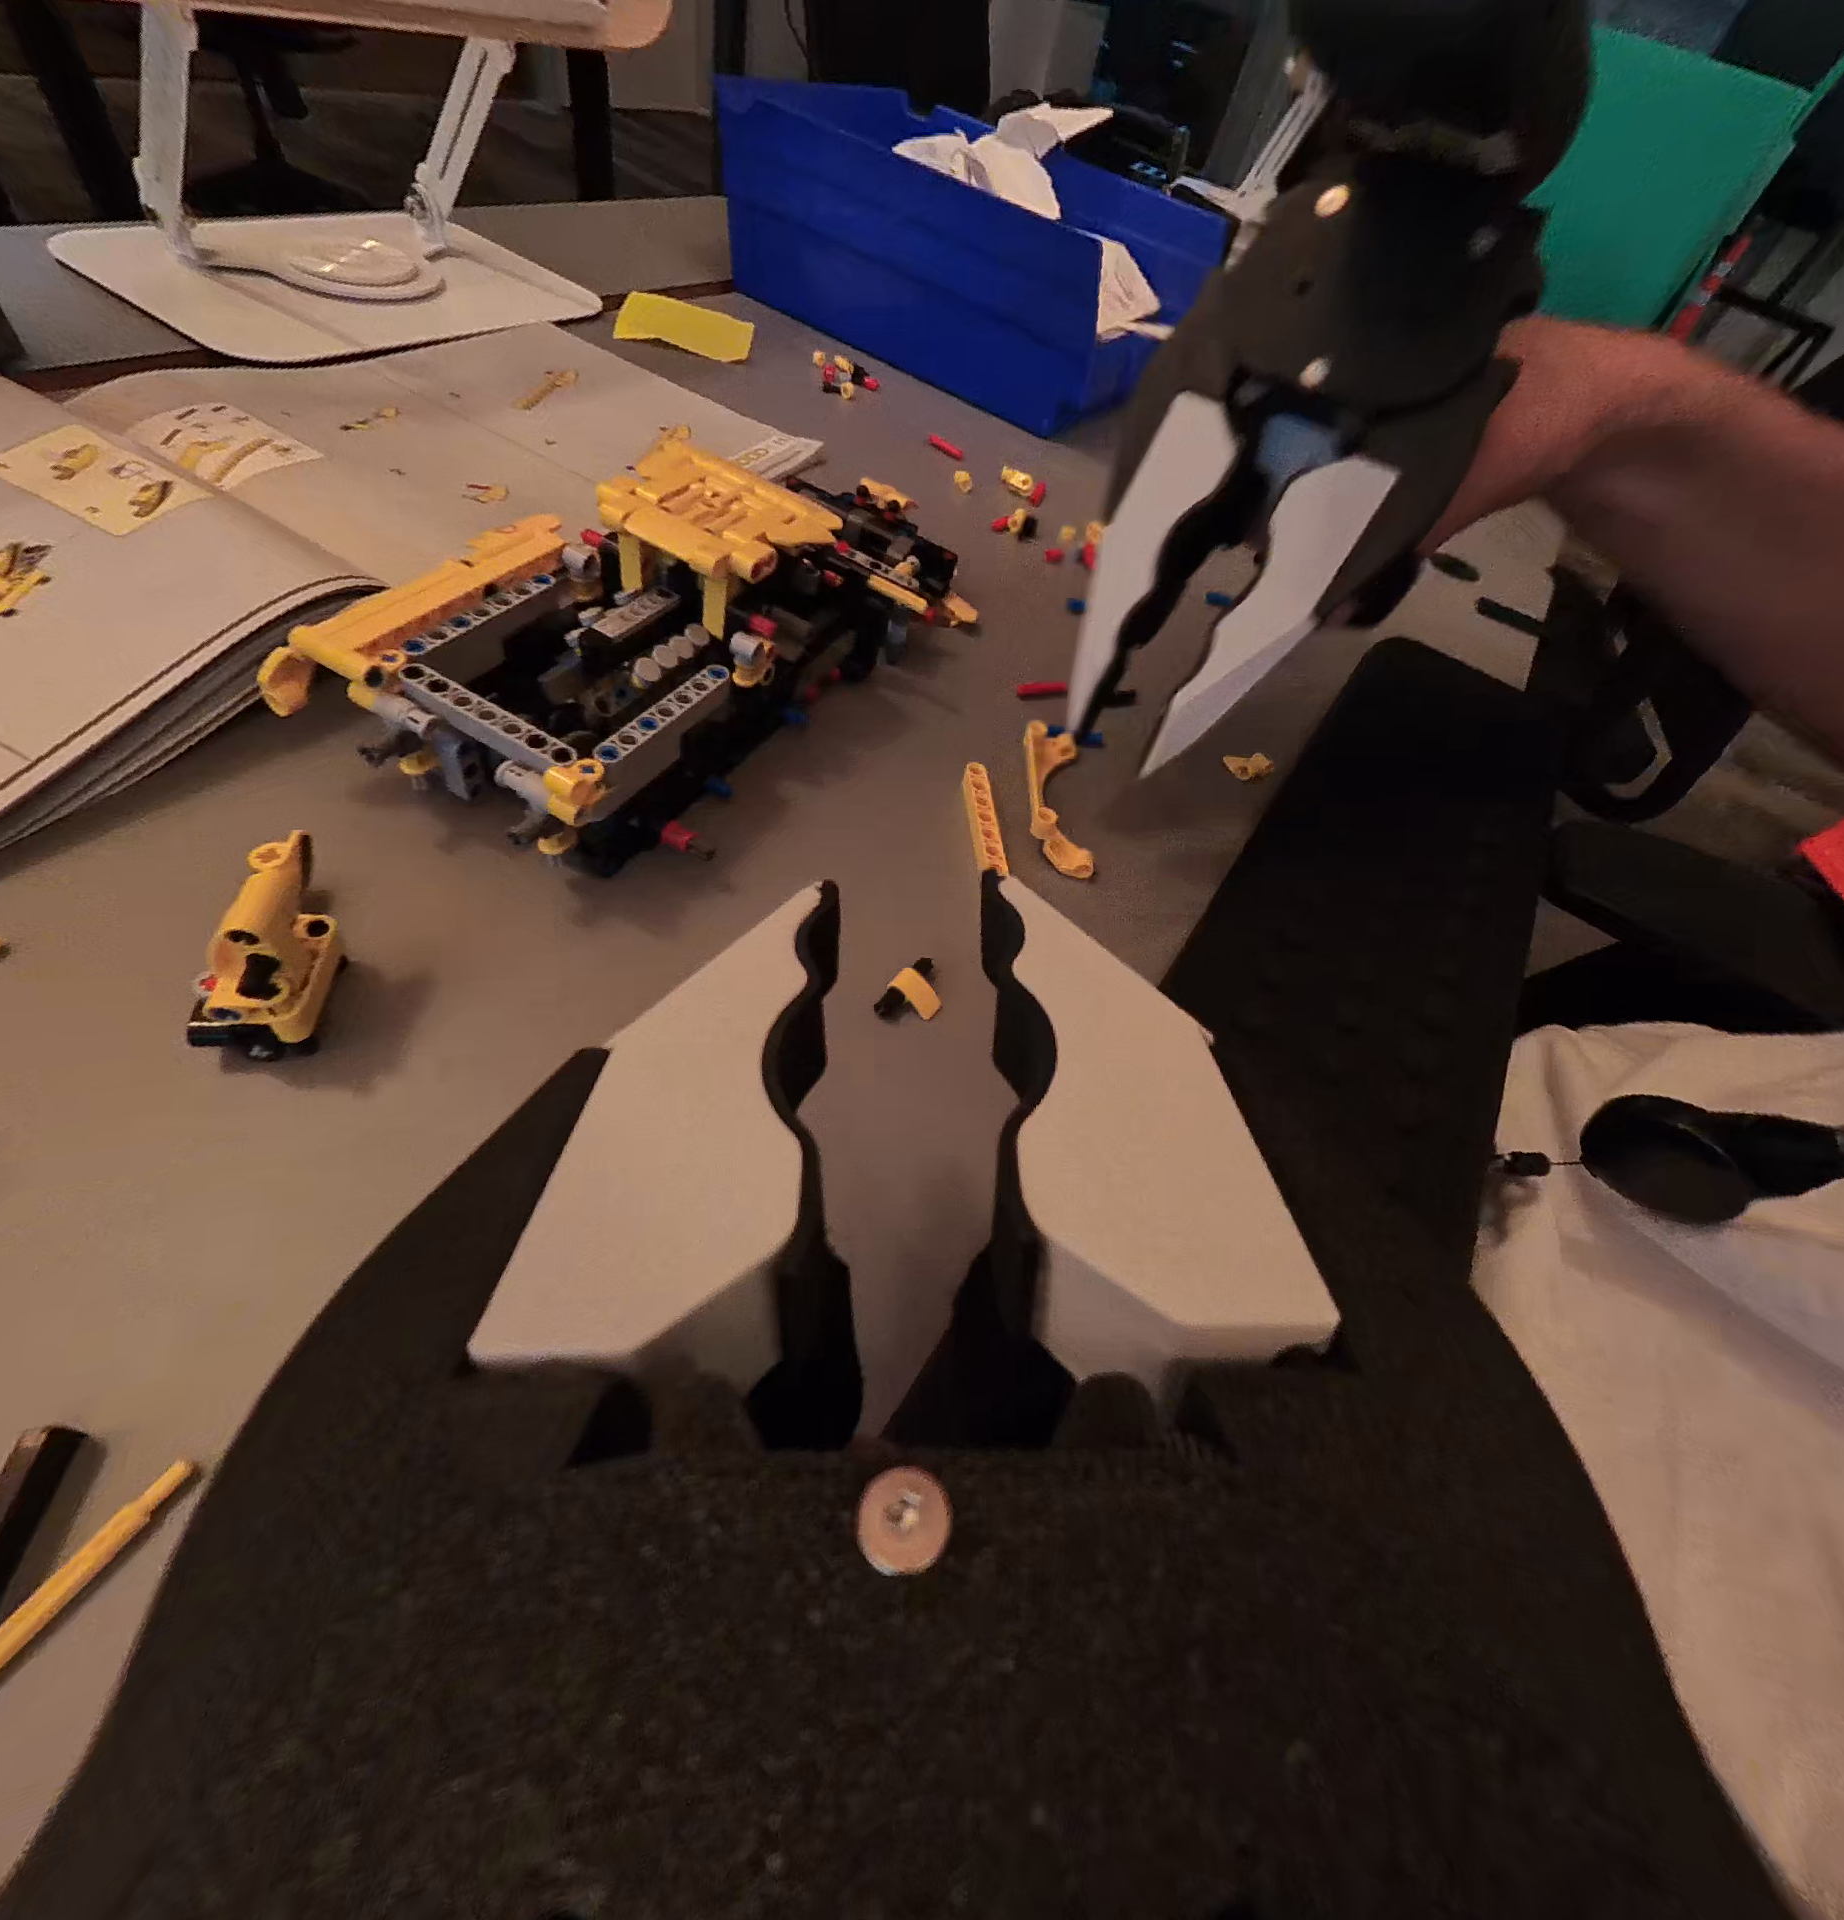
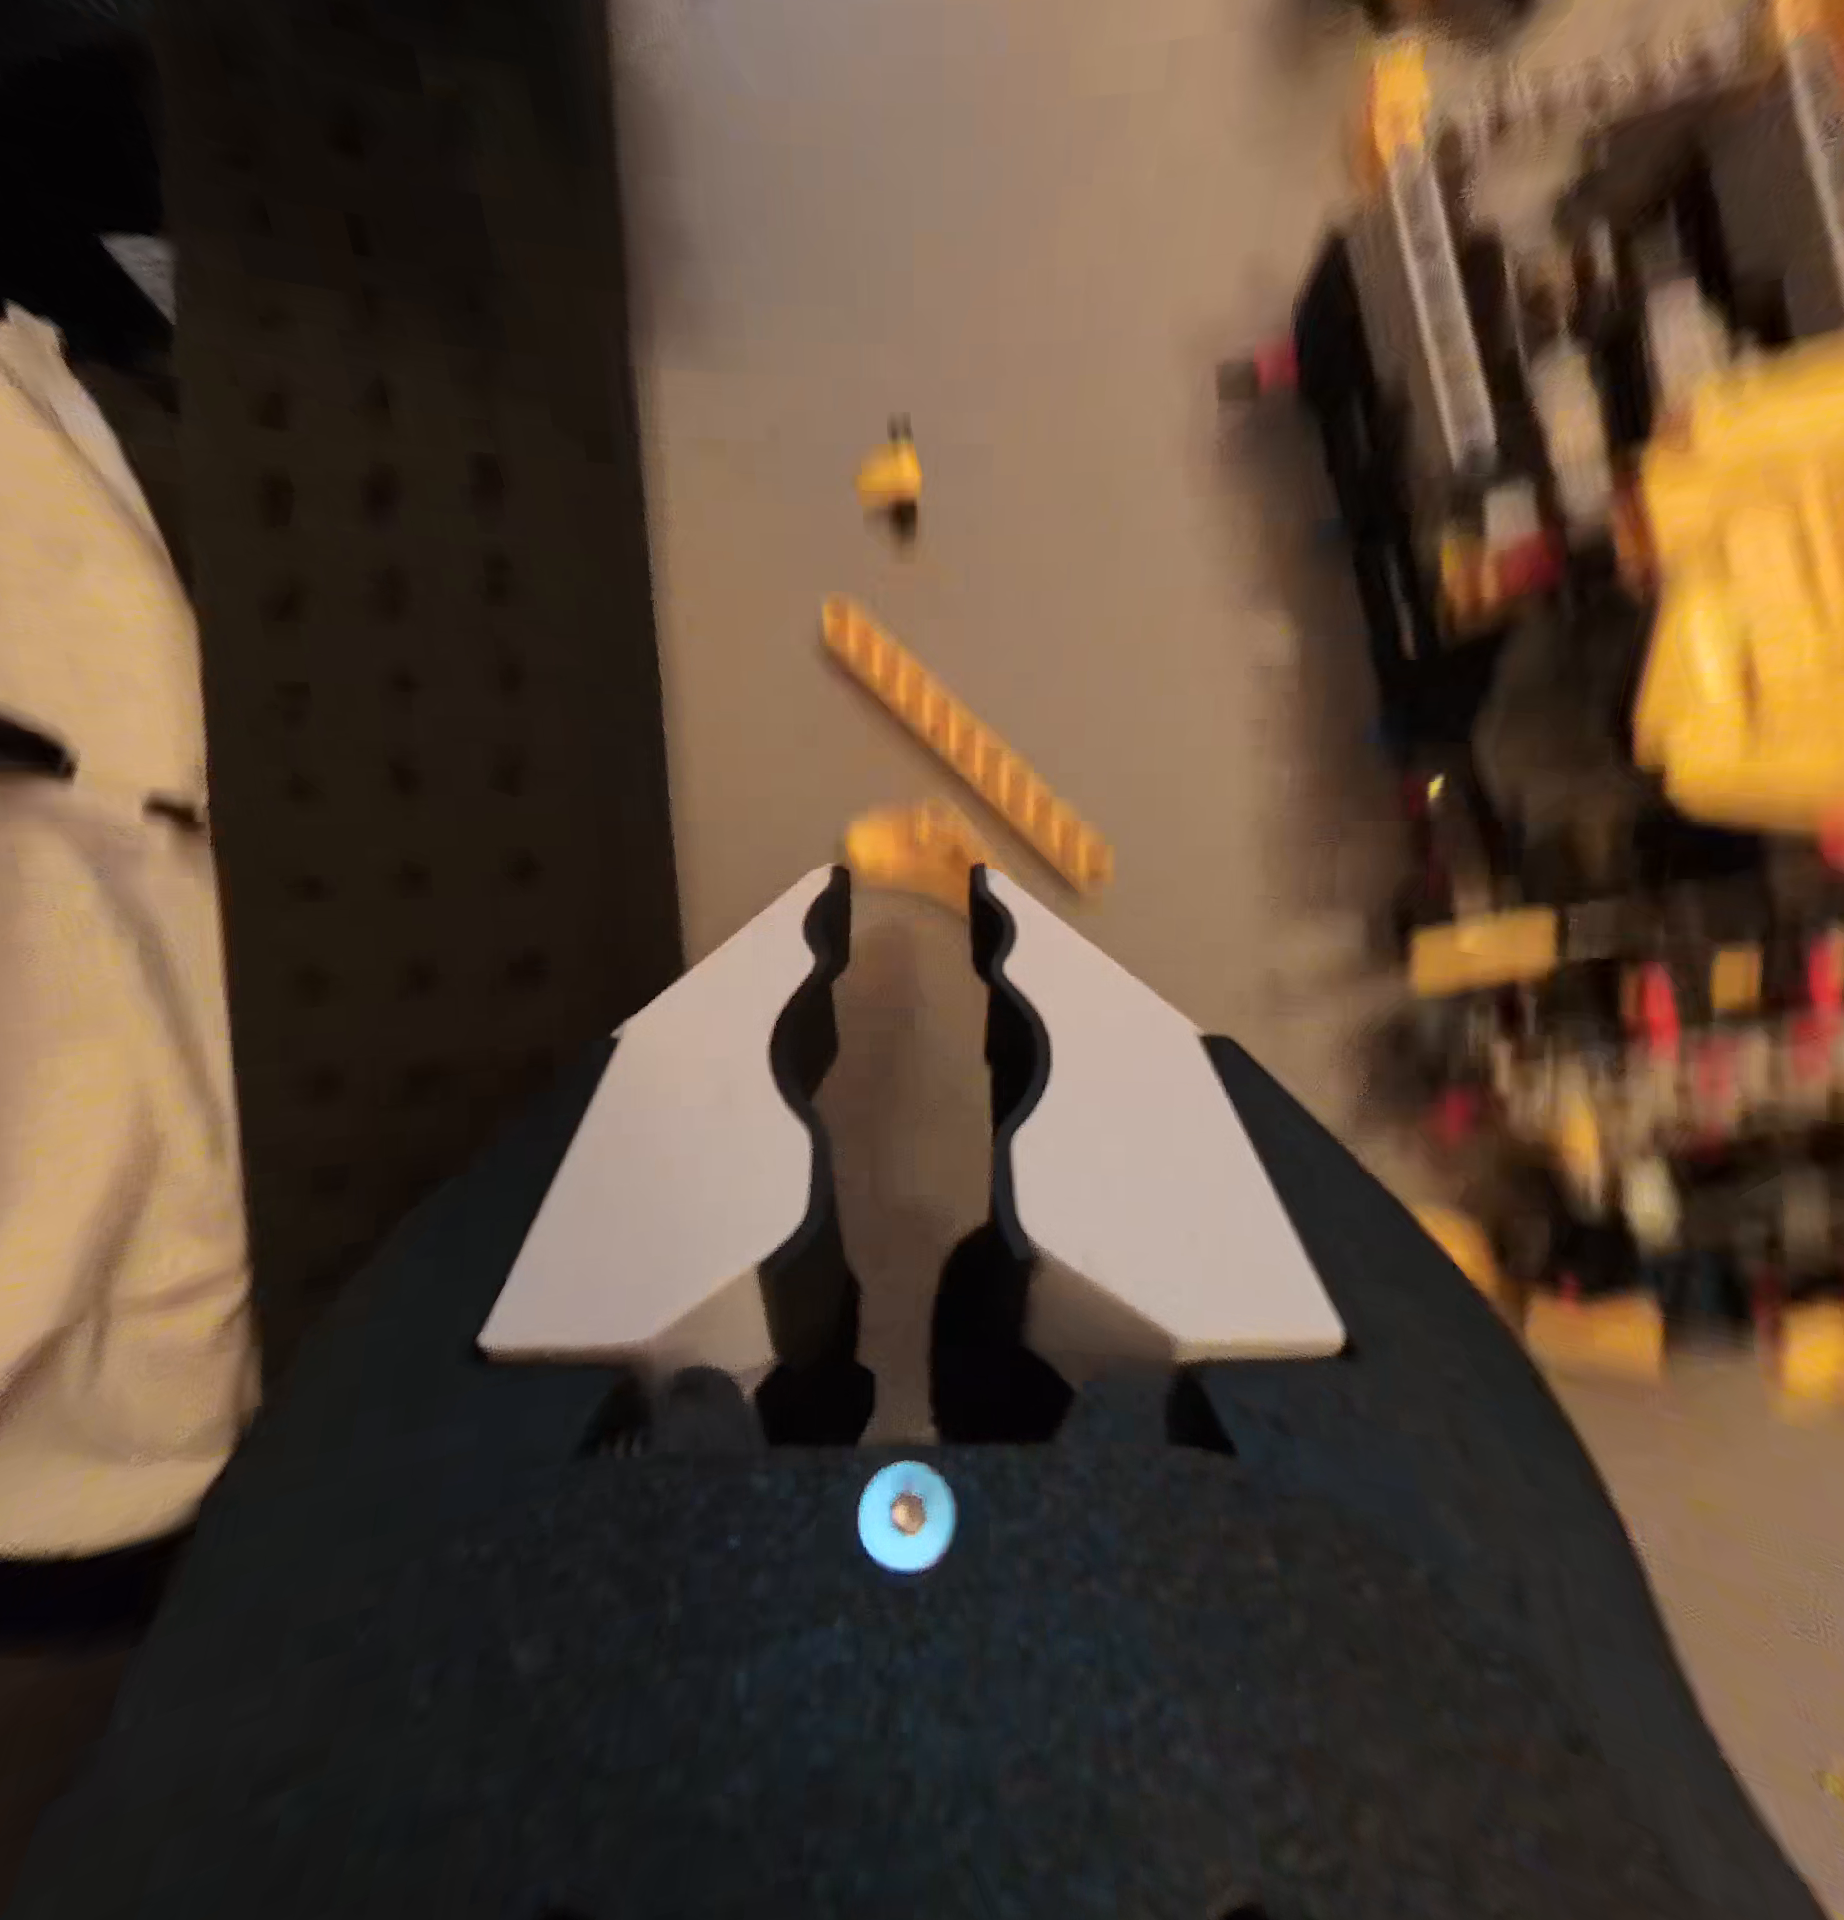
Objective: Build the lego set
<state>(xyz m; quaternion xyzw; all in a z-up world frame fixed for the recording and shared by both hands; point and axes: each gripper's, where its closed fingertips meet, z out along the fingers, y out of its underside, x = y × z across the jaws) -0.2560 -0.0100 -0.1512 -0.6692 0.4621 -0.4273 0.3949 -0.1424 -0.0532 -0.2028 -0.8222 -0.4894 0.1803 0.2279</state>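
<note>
Left tongs (image 1: 907, 894) open, empty, low over grey table (image 1: 170, 1226); small yellow-black connector (image 1: 910, 989) on the table between the fingers' line. Right tongs (image 1: 1110, 748) open, empty, tips down near curved yellow piece (image 1: 1048, 795), just beside straight yellow holed beam (image 1: 983, 816). Half-built yellow-black lego vehicle (image 1: 627, 644) mid-table, beside open instruction booklet (image 1: 170, 582). Small yellow sub-assembly (image 1: 265, 951) apart to the left. Loose red, blue, yellow pins (image 1: 1022, 509) scattered before blue bin (image 1: 928, 260). Right wrist view blurred: beam (image 2: 965, 743) ahead of tips.
</note>
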